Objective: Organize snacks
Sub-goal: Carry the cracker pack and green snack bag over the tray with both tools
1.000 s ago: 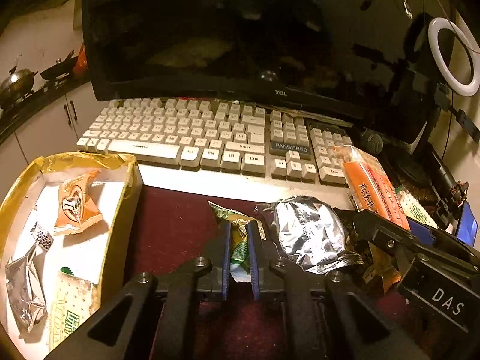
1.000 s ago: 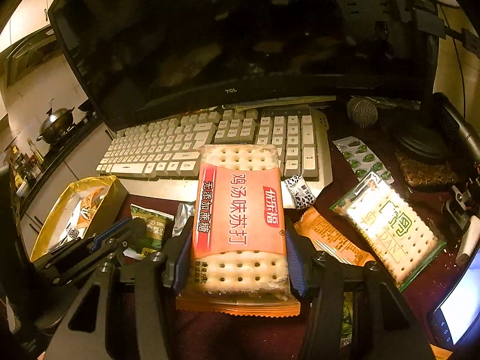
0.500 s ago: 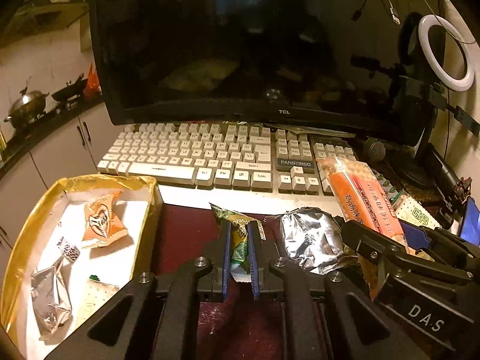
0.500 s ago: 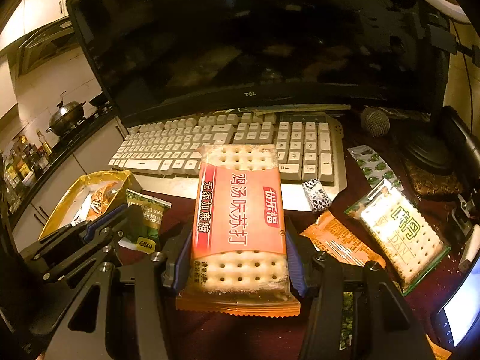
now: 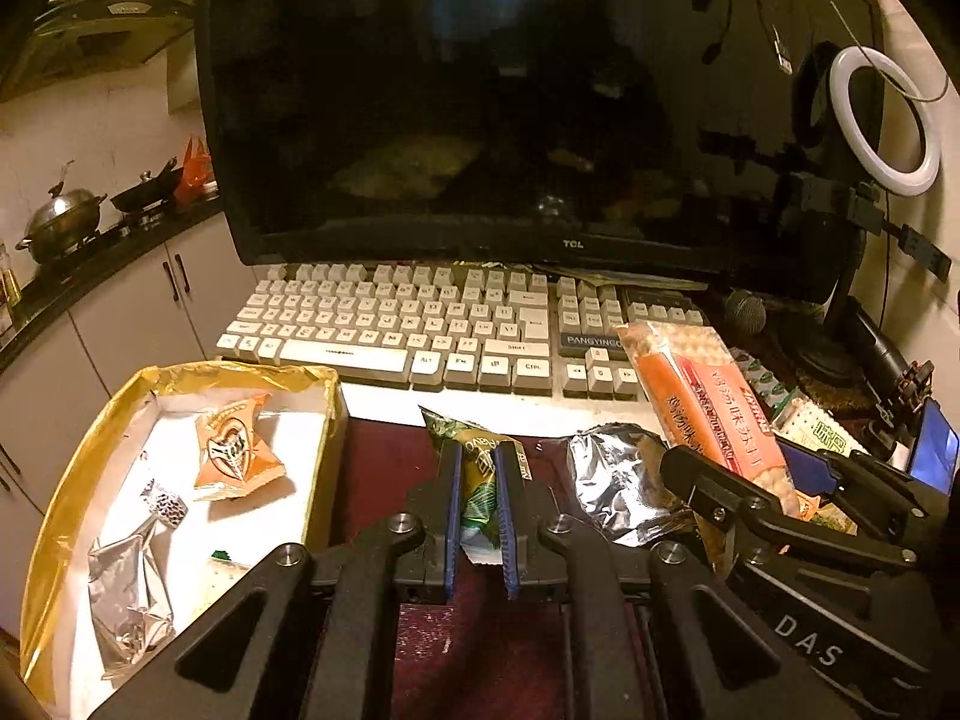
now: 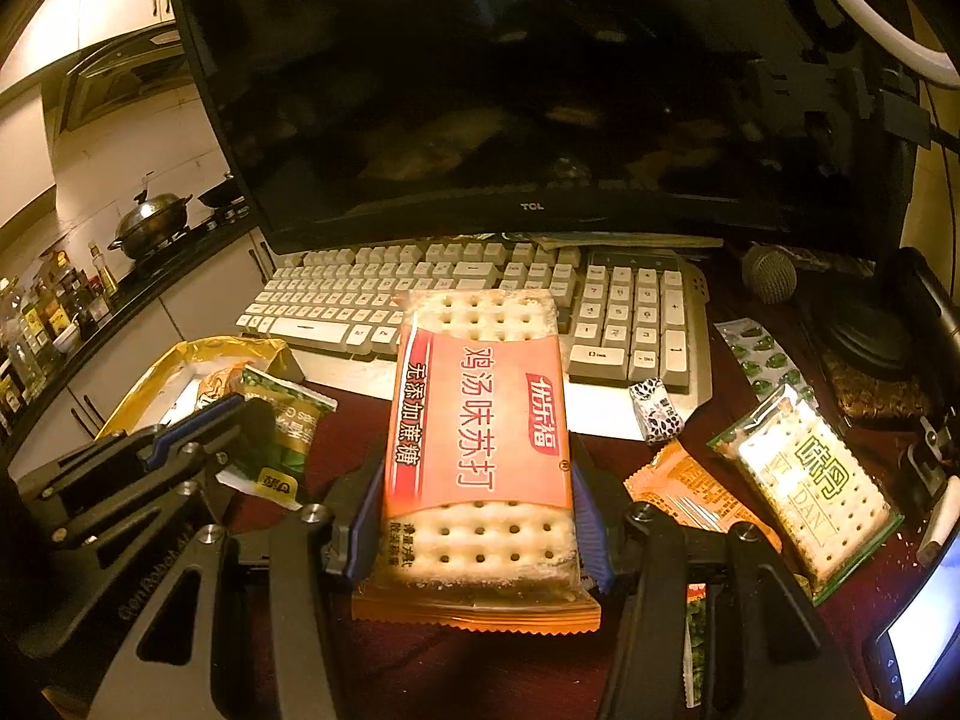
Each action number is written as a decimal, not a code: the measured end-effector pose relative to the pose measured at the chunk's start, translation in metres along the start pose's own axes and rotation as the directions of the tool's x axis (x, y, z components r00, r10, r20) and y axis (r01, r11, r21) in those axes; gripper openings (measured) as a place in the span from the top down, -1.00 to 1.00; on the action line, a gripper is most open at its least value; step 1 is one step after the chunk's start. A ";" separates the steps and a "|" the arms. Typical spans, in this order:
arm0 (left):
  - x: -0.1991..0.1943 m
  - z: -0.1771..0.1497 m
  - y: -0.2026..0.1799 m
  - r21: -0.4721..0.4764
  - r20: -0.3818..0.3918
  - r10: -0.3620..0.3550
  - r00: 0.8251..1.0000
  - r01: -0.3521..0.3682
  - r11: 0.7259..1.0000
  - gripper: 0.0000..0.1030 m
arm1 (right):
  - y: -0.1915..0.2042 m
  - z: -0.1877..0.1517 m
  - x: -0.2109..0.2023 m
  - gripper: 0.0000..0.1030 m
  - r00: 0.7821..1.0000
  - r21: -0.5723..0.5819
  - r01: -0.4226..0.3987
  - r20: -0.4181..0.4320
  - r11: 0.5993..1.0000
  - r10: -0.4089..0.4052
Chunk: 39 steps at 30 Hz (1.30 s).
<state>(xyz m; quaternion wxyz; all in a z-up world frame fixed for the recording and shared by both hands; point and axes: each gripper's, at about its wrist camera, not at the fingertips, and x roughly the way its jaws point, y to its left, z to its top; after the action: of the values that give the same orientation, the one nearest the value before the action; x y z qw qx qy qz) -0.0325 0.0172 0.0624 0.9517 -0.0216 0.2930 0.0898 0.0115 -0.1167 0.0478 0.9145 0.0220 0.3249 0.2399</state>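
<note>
Carrying step: left jaws pinch the green packet [image 5: 477, 495], right jaws grip the cracker pack [image 6: 480, 438]; next, drop both into the box [image 5: 78, 468] at nine o'clock.

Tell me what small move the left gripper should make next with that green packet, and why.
Probably carry it to the left, over the gold-edged box, and let go there. The left gripper is shut on the green packet, which looks clear of the table, and the box beside it already holds other snacks. The right gripper holds a cracker pack, likely next.
</note>
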 end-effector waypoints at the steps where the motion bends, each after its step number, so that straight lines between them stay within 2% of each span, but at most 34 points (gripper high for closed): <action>1: -0.002 0.000 0.001 -0.002 0.003 0.001 1.000 -0.001 1.000 0.81 | 0.001 0.000 0.000 -0.02 1.000 -0.005 -0.001 0.003 1.000 0.001; 9: -0.014 0.003 0.016 -0.027 0.015 -0.004 1.000 0.004 1.000 0.81 | 0.004 0.002 0.003 -0.02 1.000 0.004 -0.024 -0.012 1.000 0.024; 14: -0.027 0.004 0.038 -0.061 0.021 -0.009 1.000 0.010 0.998 0.81 | 0.015 0.002 0.002 -0.02 0.994 0.042 -0.091 -0.060 0.995 0.094; 19: -0.033 0.003 0.072 -0.124 -0.008 -0.025 1.000 0.023 0.992 0.81 | 0.042 0.002 0.001 -0.02 0.976 0.046 -0.183 -0.108 0.982 0.187; 30: -0.041 -0.018 0.163 -0.255 -0.071 0.059 0.996 -0.075 0.964 0.81 | 0.117 0.007 0.015 -0.02 0.921 -0.013 -0.330 -0.222 0.944 0.319; 34: -0.039 -0.031 0.178 -0.278 -0.103 0.037 0.994 -0.065 0.958 0.81 | 0.148 0.009 0.027 -0.02 0.908 -0.045 -0.357 -0.251 0.933 0.336; 39: -0.036 -0.045 0.175 -0.259 -0.125 -0.001 0.992 -0.032 0.965 0.81 | 0.171 0.009 0.057 -0.02 0.891 -0.033 -0.366 -0.302 0.930 0.340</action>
<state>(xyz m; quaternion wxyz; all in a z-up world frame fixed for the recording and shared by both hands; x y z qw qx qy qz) -0.1188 0.1794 0.0470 0.9198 -0.1494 0.3374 0.1335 -0.0169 0.0616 0.0552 0.7979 0.0043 0.4354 0.4168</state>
